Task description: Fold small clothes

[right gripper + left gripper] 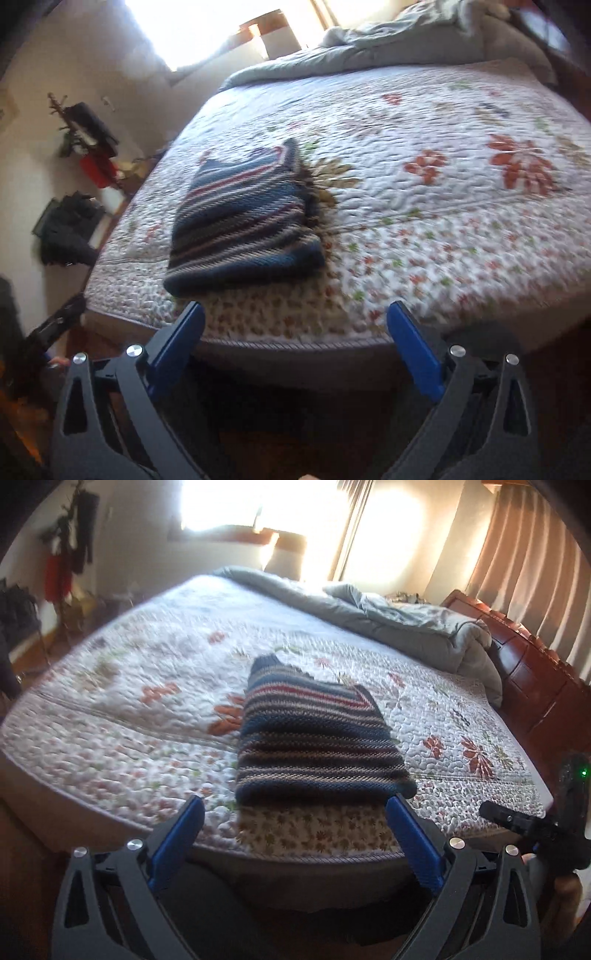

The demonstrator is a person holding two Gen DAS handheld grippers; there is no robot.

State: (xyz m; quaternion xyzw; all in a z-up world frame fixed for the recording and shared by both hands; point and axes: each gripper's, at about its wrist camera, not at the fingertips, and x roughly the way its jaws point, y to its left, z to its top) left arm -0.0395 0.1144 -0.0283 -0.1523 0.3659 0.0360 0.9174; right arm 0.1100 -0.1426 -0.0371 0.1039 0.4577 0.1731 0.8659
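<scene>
Fingers [413, 842] [413, 350] of both grippers spread wide, empty; striped sweater [314, 746] folded (no readable writing).

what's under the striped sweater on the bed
The folded striped sweater lies on the floral quilt, near the bed's front edge. Anything between its folds or beneath it is covered. Both grippers are open, clear of it.

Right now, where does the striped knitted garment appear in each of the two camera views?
Left wrist view: the striped knitted garment lies folded at centre, just beyond the open left gripper.
Right wrist view: it lies left of centre, beyond the left finger.
Shared landmark: the grey duvet at the bed's far side.
</scene>
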